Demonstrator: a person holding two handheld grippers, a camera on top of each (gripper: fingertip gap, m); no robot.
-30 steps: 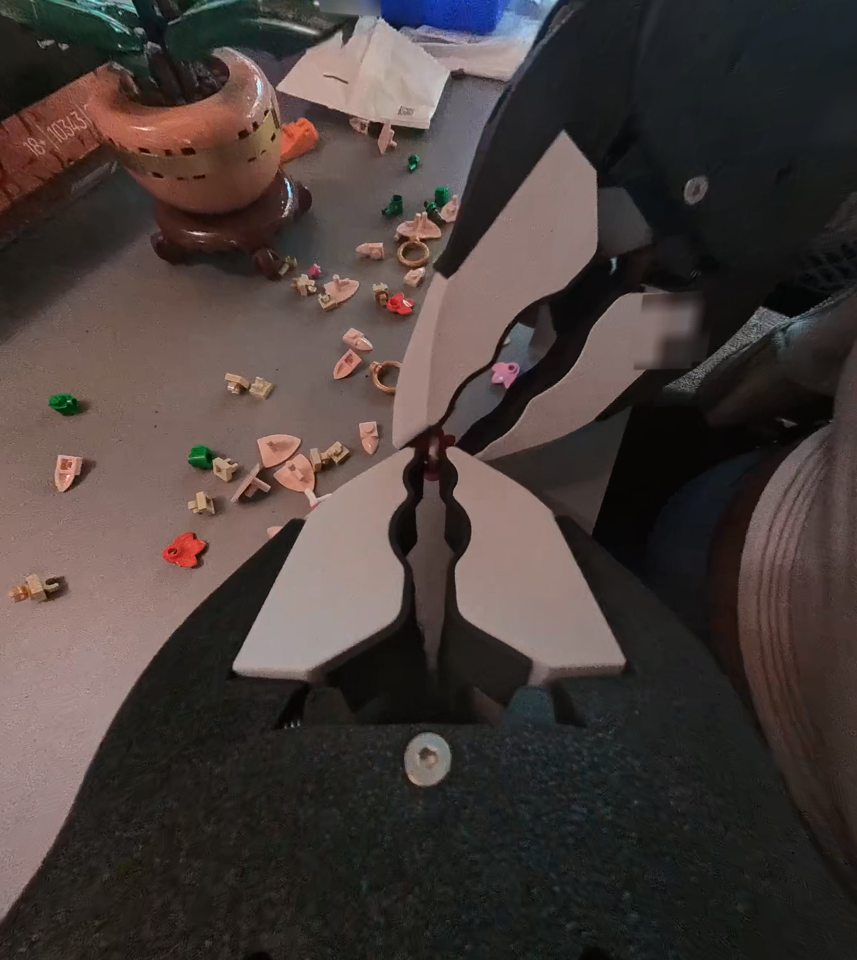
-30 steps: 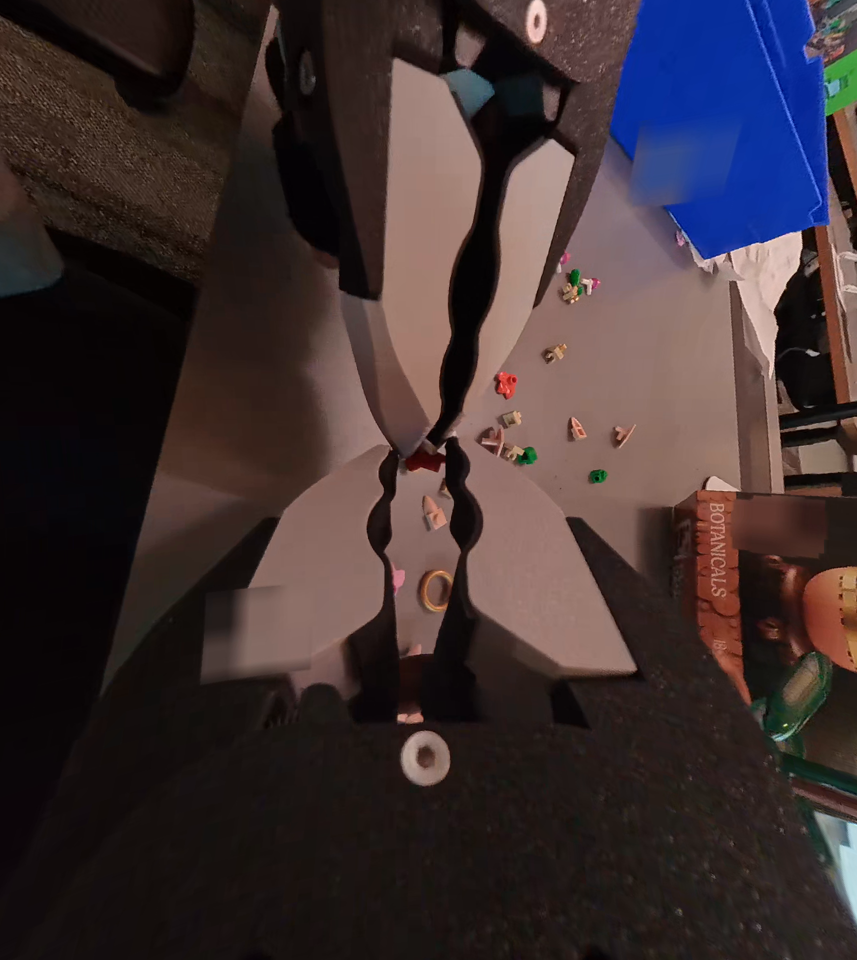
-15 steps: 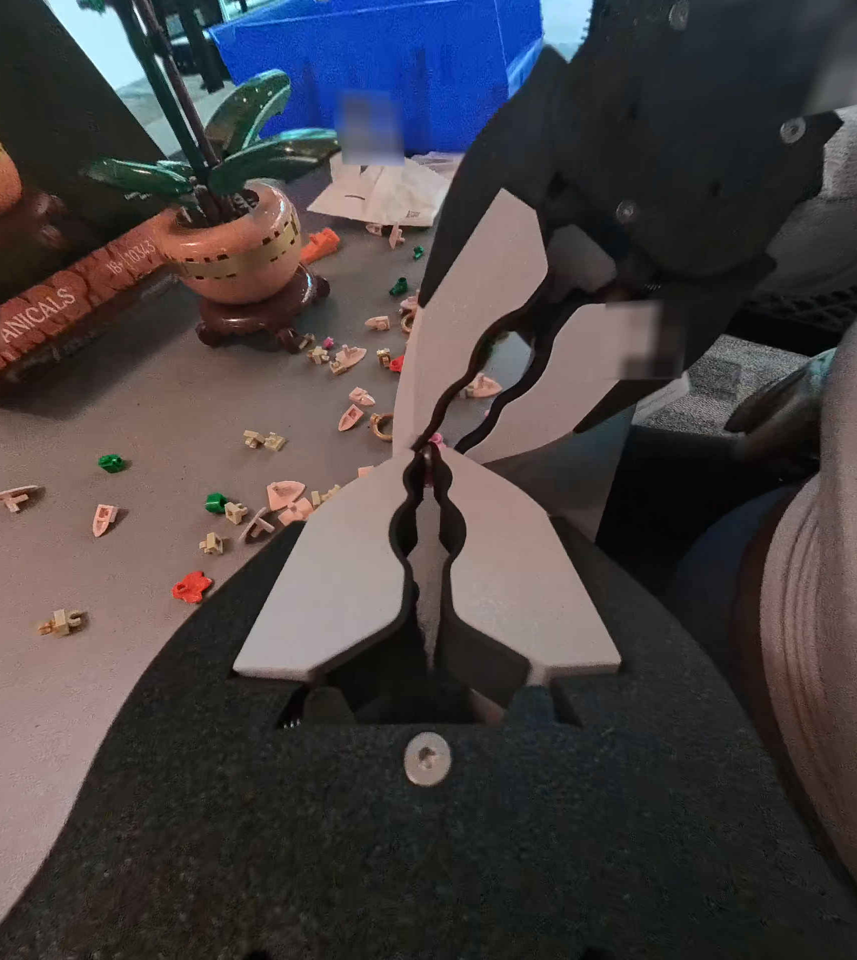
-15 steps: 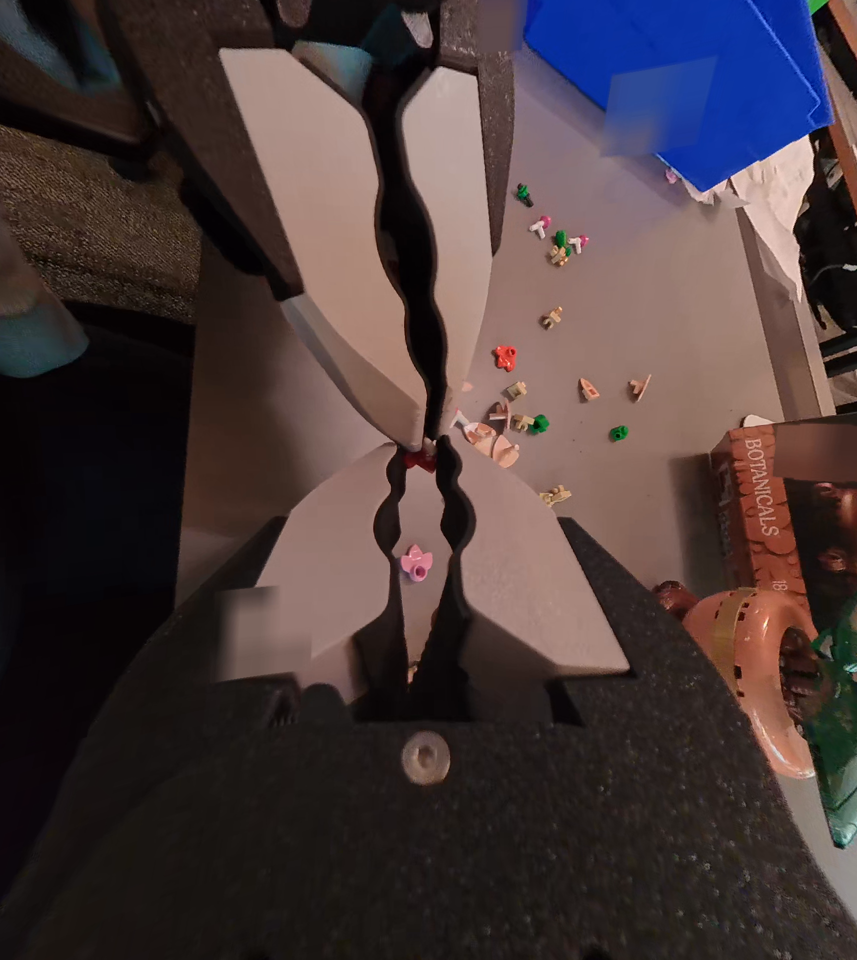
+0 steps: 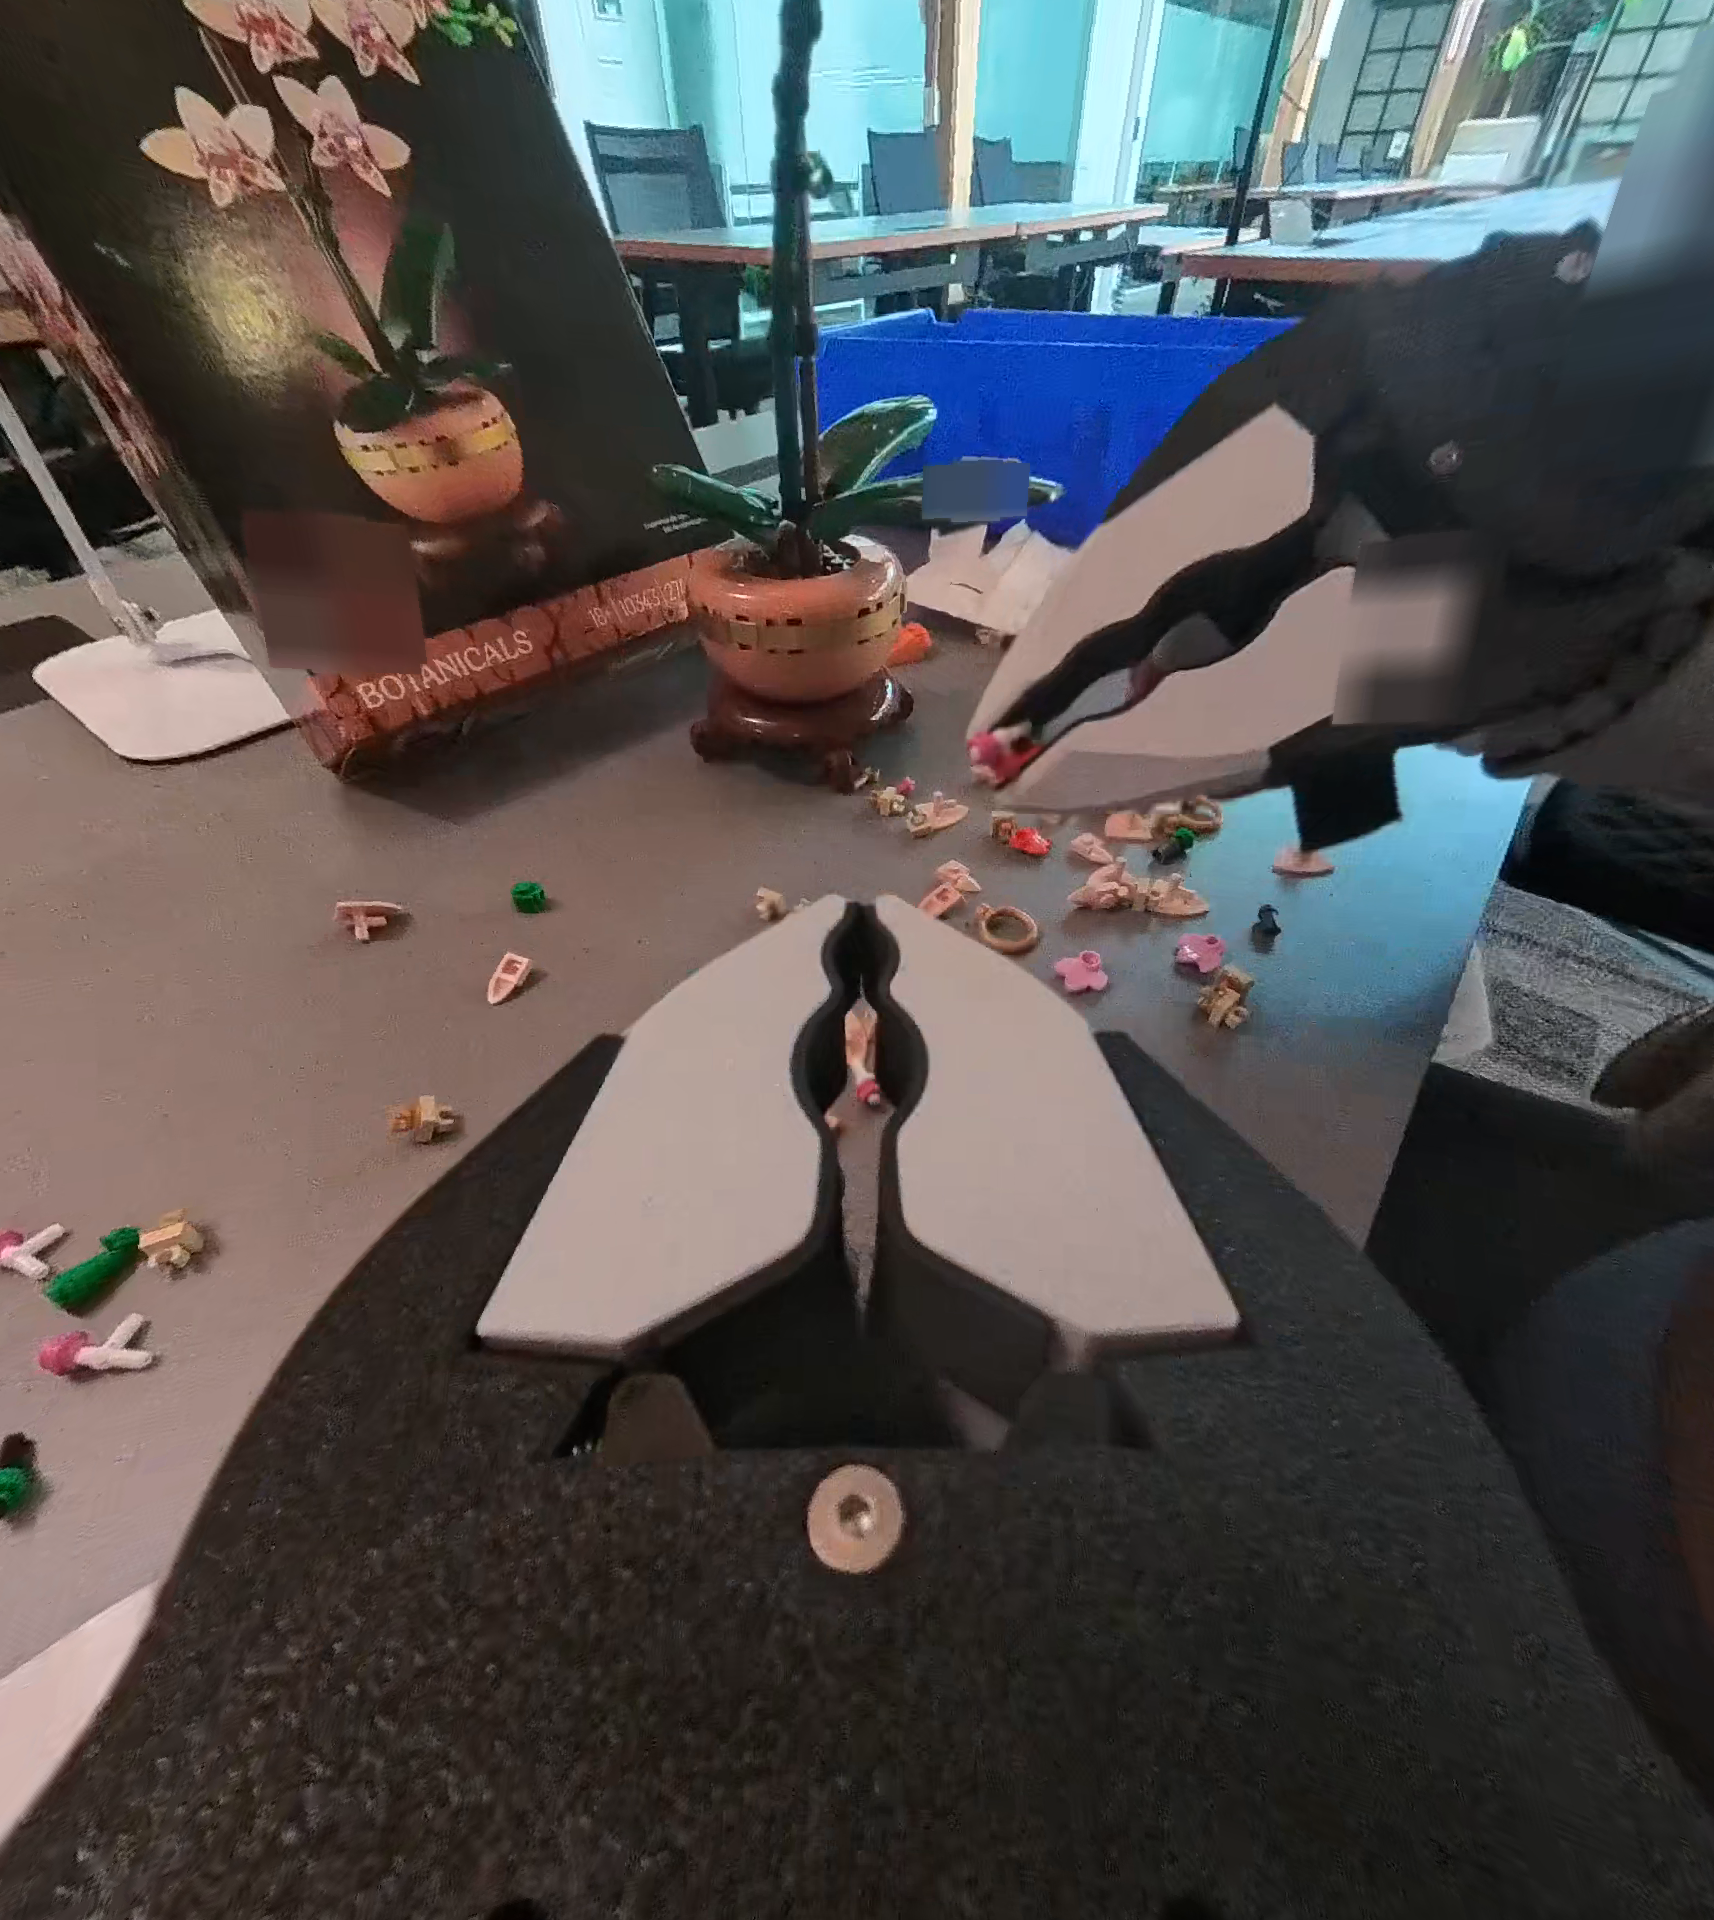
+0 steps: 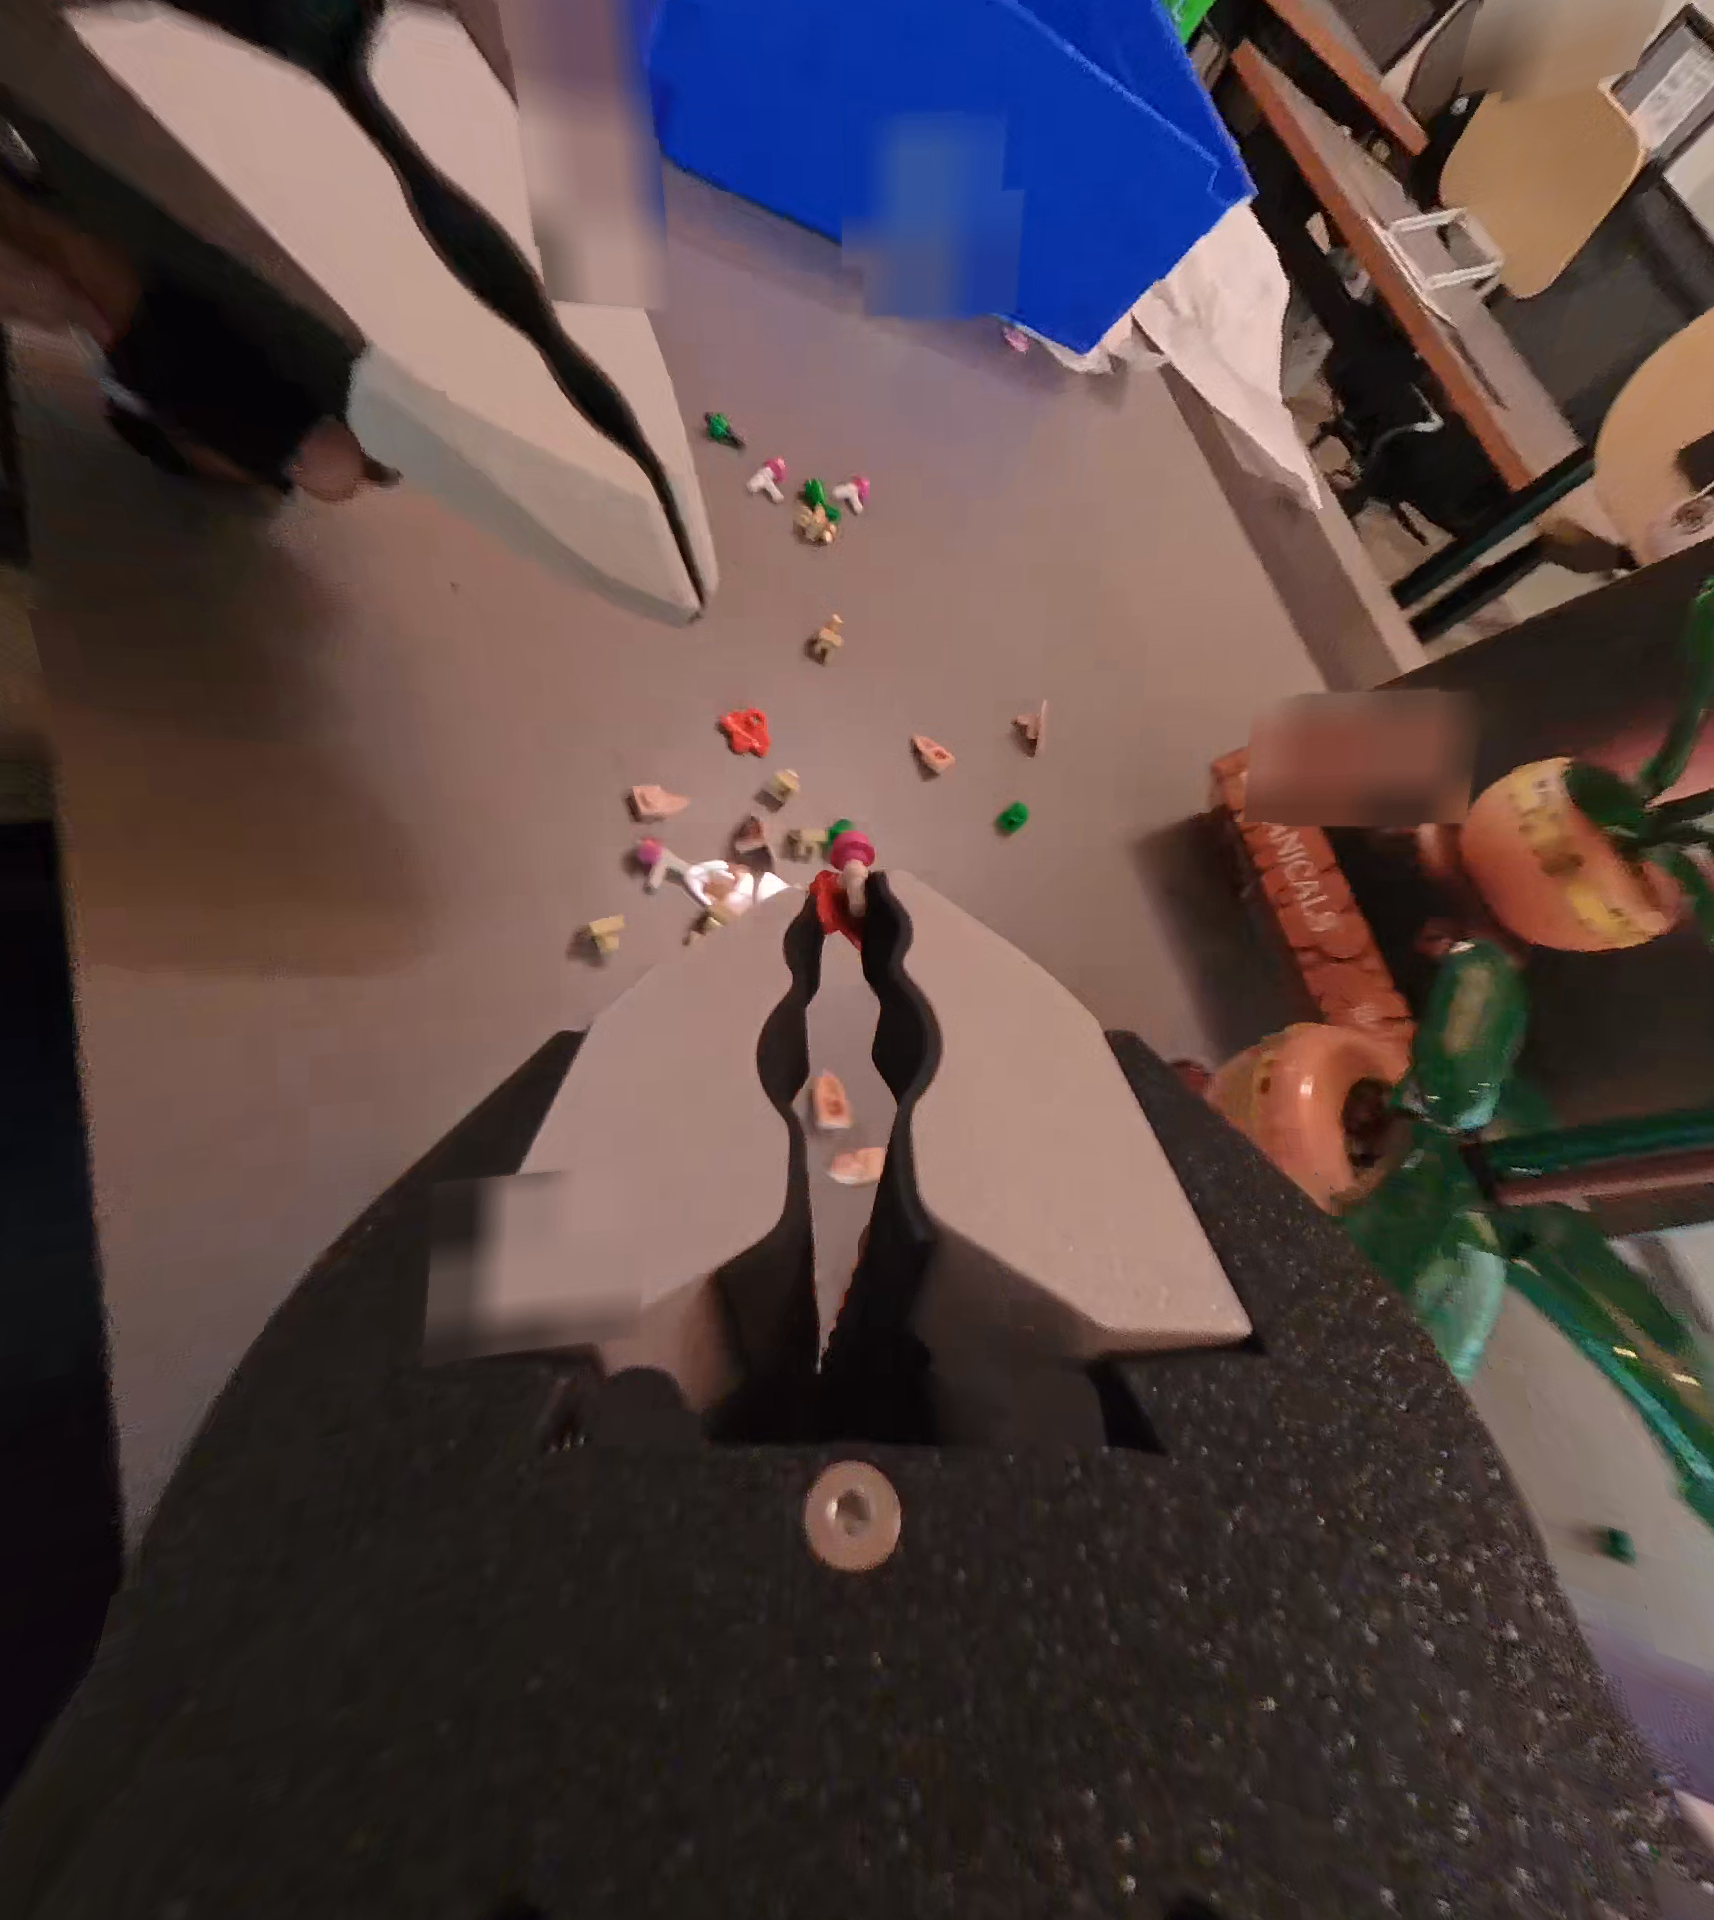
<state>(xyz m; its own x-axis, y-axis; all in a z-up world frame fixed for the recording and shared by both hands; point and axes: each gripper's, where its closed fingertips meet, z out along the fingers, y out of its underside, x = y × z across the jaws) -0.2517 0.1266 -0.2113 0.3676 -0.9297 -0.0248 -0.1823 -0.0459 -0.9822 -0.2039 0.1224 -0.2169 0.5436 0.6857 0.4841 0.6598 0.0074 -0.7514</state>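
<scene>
My right gripper (image 6: 848,902) is shut on a small brick piece (image 6: 840,891) made of a red flower part, a white stem and a pink cap. It holds the piece above the grey table (image 6: 417,831). In the left wrist view the right gripper (image 5: 1000,756) hangs at the upper right with the piece (image 5: 990,748) at its tips, near the brick flower pot (image 5: 796,623). My left gripper (image 5: 861,912) is shut with nothing seen between its tips. It sits apart from the right one, over scattered small pieces (image 5: 1133,894). It also shows in the right wrist view (image 6: 695,597).
Loose tan, pink, red and green brick pieces (image 6: 811,509) lie across the table. The set's box (image 5: 344,364) stands behind the pot, with a white stand base (image 5: 157,686) to its left. A blue bin (image 5: 1040,395) and white paper (image 5: 988,571) are at the back. The table edge (image 5: 1455,987) runs at the right. Some 5 cm of space lies between my two pairs of fingers. My right tips are roughly 12 cm from the brick flower pot (image 5: 796,623). It is also in sight in the right wrist view (image 6: 1274,1099).
The two grippers met tip to tip on the red piece before. Now they are apart: the right one keeps the piece and the left one has drawn back, shut.
</scene>
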